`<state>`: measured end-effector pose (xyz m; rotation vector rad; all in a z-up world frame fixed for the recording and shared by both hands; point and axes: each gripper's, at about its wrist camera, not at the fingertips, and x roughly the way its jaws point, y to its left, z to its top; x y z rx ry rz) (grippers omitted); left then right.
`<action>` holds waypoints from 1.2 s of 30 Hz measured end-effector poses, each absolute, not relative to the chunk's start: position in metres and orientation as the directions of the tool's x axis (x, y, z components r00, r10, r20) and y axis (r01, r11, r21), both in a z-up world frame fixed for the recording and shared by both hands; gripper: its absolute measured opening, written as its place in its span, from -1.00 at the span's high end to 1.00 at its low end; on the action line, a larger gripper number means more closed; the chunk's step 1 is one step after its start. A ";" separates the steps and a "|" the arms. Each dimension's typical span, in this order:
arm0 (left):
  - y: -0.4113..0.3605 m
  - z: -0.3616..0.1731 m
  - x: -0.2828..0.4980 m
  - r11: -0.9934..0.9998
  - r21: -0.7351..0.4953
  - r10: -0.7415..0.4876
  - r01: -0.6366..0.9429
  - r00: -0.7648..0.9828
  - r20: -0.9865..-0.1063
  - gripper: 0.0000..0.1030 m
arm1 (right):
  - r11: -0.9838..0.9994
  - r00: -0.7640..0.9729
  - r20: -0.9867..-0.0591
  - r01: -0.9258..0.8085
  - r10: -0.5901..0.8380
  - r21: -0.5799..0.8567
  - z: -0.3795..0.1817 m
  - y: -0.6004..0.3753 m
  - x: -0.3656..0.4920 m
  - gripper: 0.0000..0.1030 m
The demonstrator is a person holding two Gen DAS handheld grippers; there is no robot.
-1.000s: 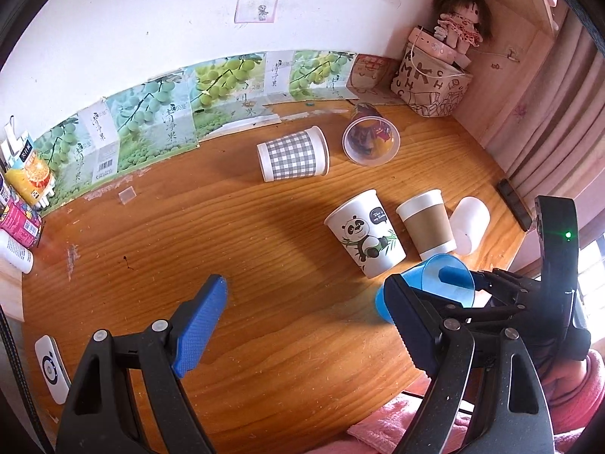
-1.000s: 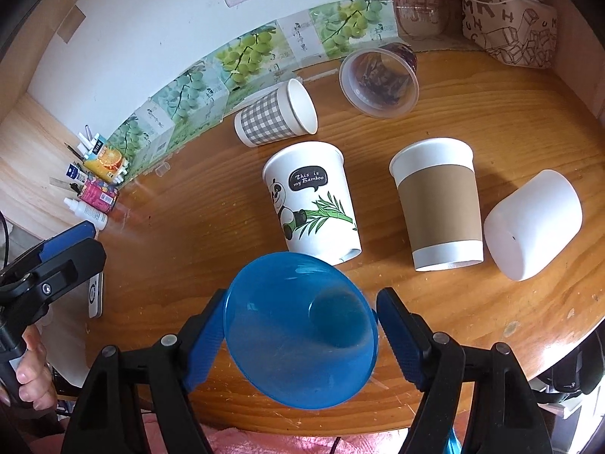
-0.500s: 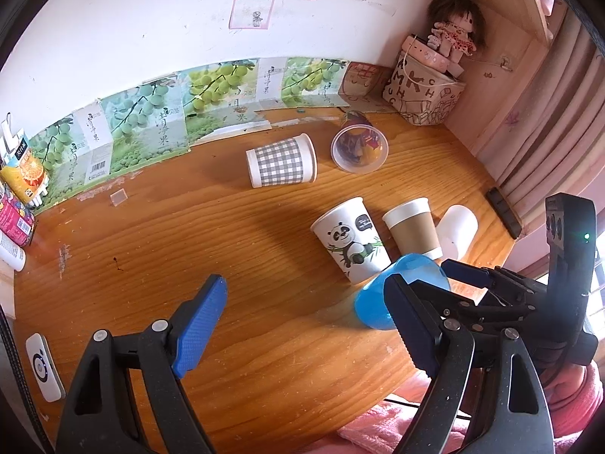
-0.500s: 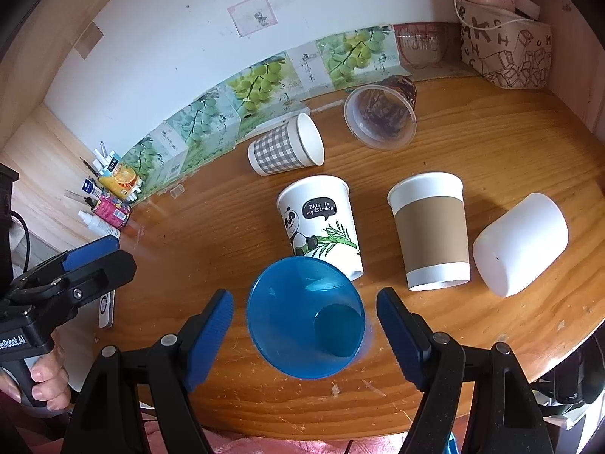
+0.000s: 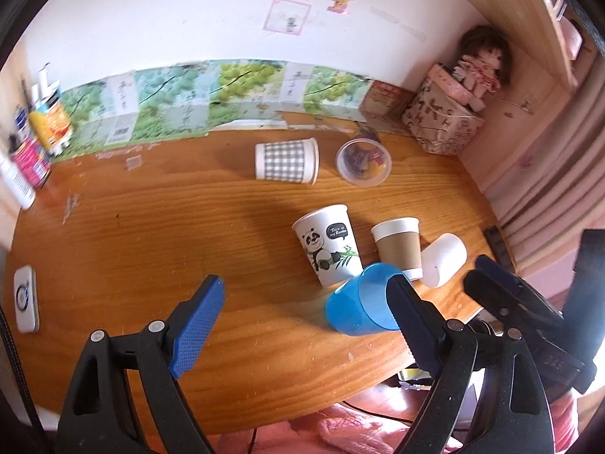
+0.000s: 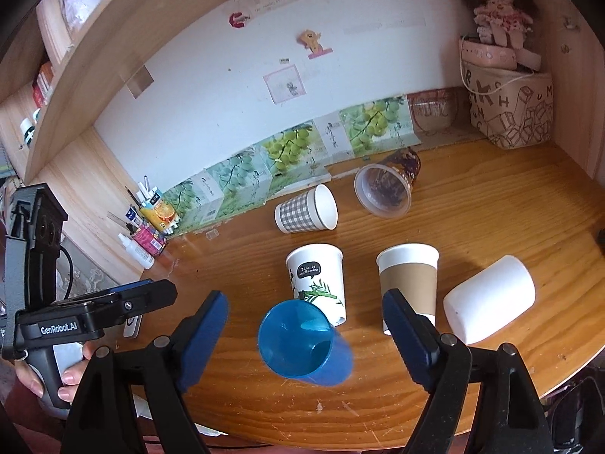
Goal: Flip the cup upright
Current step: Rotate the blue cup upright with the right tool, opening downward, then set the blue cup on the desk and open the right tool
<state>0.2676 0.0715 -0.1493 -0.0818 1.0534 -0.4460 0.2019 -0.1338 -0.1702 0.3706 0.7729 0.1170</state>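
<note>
Wooden desk (image 6: 491,204), white wall (image 6: 211,87), 6 cups

In the right wrist view, the blue cup (image 6: 304,342) sits low in the frame's centre on the tabletop (image 6: 491,204), between the spread tongs (image 6: 308,333) and touching neither. Just above it lies the panda cup (image 6: 317,278), then the sleeved cup (image 6: 408,283) to its right and the white cup (image 6: 489,299) at far right. The checked cup (image 6: 306,210) and clear cup (image 6: 385,189) lie higher, nearer the wall. The basket (image 6: 510,109) stands in the upper right corner, with the doll (image 6: 499,3) on it.
</note>
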 end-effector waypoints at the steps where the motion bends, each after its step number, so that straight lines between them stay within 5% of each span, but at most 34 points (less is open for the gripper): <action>1: 0.070 -0.149 0.264 0.911 -0.281 -0.391 0.300 0.417 -0.820 -0.74 | 0.931 0.716 -0.655 0.020 0.241 0.366 -0.168 -0.138 0.198 -0.63; 20: 0.018 -0.115 0.157 0.973 -0.221 -0.219 0.072 0.603 -0.767 -0.93 | 0.945 0.766 -0.592 -0.066 0.253 0.319 -0.113 -0.214 0.117 -0.65; 23: 0.010 -0.106 0.149 0.976 -0.209 -0.203 0.067 0.630 -0.749 -0.93 | 0.940 0.774 -0.577 -0.066 0.261 0.335 -0.103 -0.221 0.110 -1.00; 36: -0.006 -0.050 0.114 0.985 -0.174 -0.111 0.016 0.829 -0.548 -0.96 | 0.960 0.846 -0.485 -0.104 0.224 0.261 -0.058 -0.222 0.074 -0.99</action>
